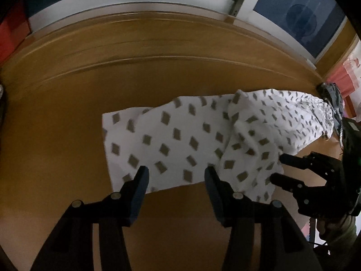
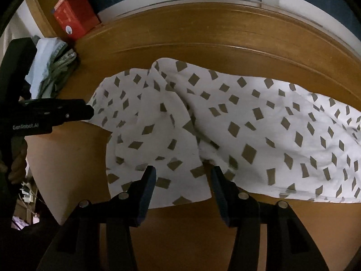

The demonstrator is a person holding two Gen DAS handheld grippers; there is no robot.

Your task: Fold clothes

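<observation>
Left tool point(image 1: 176, 174): hovering released over garment point(image 1: 203, 140), 6 o'clock edge.
Right tool point(image 2: 182, 174): likewise released.
Garment: lying on counter point(image 1: 67, 113).

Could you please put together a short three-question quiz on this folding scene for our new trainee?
1. True or false: the left gripper is clamped on the patterned garment.
2. What lies on the wooden table beside the red box: A) a stack of clothes, B) a plate, C) a book?
3. Fill in: the right gripper has its jaws ____.

Key: 1. False, its jaws stand open over the near edge. 2. A, the stack of clothes. 3. Open.
</observation>
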